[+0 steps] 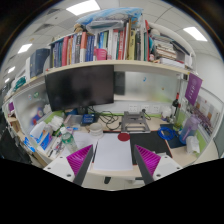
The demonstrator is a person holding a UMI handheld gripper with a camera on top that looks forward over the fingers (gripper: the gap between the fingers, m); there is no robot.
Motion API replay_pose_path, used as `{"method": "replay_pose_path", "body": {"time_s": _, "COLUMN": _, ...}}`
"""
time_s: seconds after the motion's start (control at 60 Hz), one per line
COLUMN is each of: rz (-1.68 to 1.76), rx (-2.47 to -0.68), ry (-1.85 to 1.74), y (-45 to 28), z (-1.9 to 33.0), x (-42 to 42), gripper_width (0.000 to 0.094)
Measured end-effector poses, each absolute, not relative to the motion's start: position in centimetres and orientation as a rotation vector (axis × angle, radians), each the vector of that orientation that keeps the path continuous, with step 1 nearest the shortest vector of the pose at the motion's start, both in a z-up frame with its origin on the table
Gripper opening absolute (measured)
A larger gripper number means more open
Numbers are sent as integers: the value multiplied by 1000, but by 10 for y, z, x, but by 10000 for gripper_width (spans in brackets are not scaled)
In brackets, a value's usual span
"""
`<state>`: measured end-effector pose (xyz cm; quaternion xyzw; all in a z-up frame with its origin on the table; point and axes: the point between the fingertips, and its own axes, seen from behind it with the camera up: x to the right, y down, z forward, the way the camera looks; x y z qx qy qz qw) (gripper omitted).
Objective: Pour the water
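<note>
Magenta pads line the inner faces of the two fingers of the gripper, which stand wide apart with nothing between them but bare desk. The claw is open and holds nothing.

The fingers hover over the near edge of a pale desk. Just beyond them, at about twelve o'clock from the fingertips, a small red round thing lies on the desk; what it is cannot be told. Farther on at twelve o'clock sits a dark grey tray-like object among small clutter. At about eleven o'clock a black monitor stands with its screen dark. Above it, a shelf runs across the wall, packed with upright books, and a light blue bundle rests on top of them.

At nine to ten o'clock from the fingers the desk is crowded with blue and white items, too small to name. At two to three o'clock a blue boxy item and a white container stand near the desk's right end, with a purple panel on the wall behind them.

No water vessel can be made out with any certainty; if a bottle or cup is there, it is lost among the clutter well beyond the fingers.
</note>
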<state>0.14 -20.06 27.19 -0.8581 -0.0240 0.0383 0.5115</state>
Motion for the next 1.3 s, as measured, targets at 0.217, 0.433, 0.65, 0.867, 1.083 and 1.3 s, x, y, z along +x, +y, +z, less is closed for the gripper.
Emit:
{"method": "replay_pose_path", "body": {"time_s": 0.217, "rz": 275, "rx": -1938, "ry": -179, "y": -173, "z": 203, "x": -84, "gripper_width": 856}}
{"method": "replay_pose_path", "body": {"time_s": 0.433, "rz": 294, "rx": -1872, "ry": -275, "y": -133, "z": 127, "x": -186, "gripper_width": 861}}
{"method": "replay_pose_path", "body": {"time_s": 0.65, "rz": 201, "rx": -1837, "ry": -230, "y": -64, "z": 96, "x": -238, "gripper_width": 858}}
{"method": "replay_pose_path", "body": {"time_s": 0.867, "rz": 139, "rx": -1804, "ry": -147, "y": -20, "z": 87, "x": -241, "gripper_width": 549}}
{"method": "replay_pose_path", "body": {"time_s": 1.083, "rz": 100, "rx": -1768, "ry": -188, "y": -7, "z": 87, "x": -242, "gripper_width": 335}}
{"method": "replay_pose_path", "body": {"time_s": 1.3, "rz": 234, "rx": -1850, "ry": -111, "y": 8, "z": 95, "x": -258, "gripper_width": 285}}
